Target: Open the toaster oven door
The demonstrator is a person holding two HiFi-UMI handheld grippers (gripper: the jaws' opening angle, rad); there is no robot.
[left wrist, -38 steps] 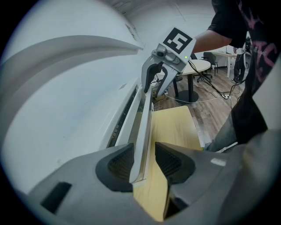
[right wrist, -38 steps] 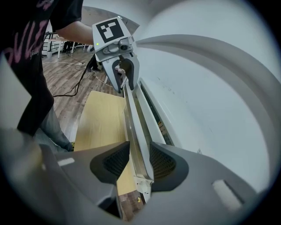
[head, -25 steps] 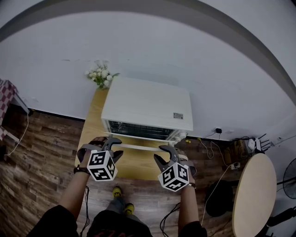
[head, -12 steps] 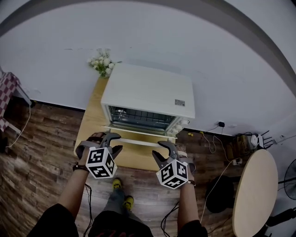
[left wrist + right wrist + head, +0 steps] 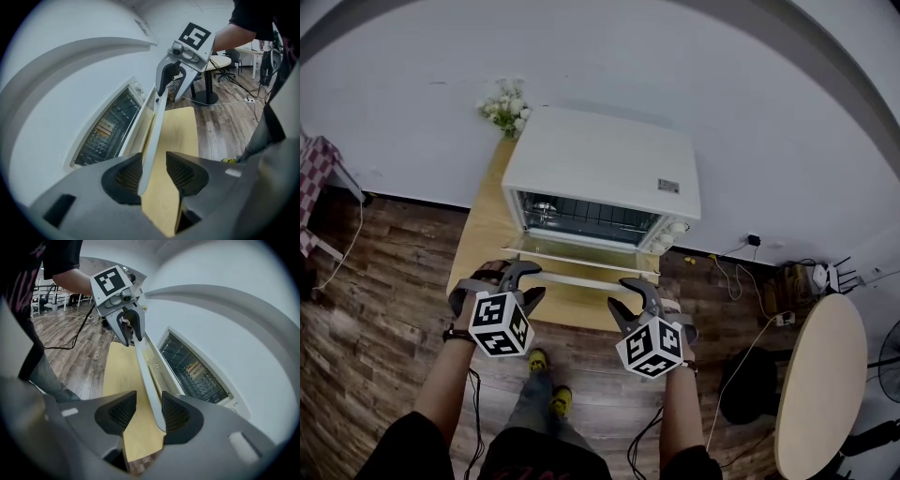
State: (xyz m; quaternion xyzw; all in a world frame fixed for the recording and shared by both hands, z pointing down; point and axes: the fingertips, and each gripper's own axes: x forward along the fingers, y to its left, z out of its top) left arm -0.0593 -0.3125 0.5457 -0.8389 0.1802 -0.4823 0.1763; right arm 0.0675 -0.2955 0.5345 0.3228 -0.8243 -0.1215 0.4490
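A white toaster oven (image 5: pixel 600 164) stands on a narrow wooden table (image 5: pixel 483 253). Its door (image 5: pixel 581 253) hangs partly open, with the wire rack showing inside. The door's white handle bar (image 5: pixel 577 280) runs between both grippers. My left gripper (image 5: pixel 528 281) surrounds the bar's left end. In the left gripper view the handle (image 5: pixel 157 122) lies against one pad with a gap to the other, so this gripper (image 5: pixel 152 173) is open. My right gripper (image 5: pixel 623 302) surrounds the right end. There the handle (image 5: pixel 145 371) rests on one pad of the open gripper (image 5: pixel 149 411).
White flowers (image 5: pixel 504 108) stand at the table's back left corner, by the wall. A round table (image 5: pixel 820 384) and floor cables (image 5: pixel 741 281) lie to the right. The person's yellow shoes (image 5: pixel 546 394) are on the wood floor below the table's front edge.
The oven door has swung further down and toward me, with both grippers coming back along with its handle. More of the rack inside shows now.
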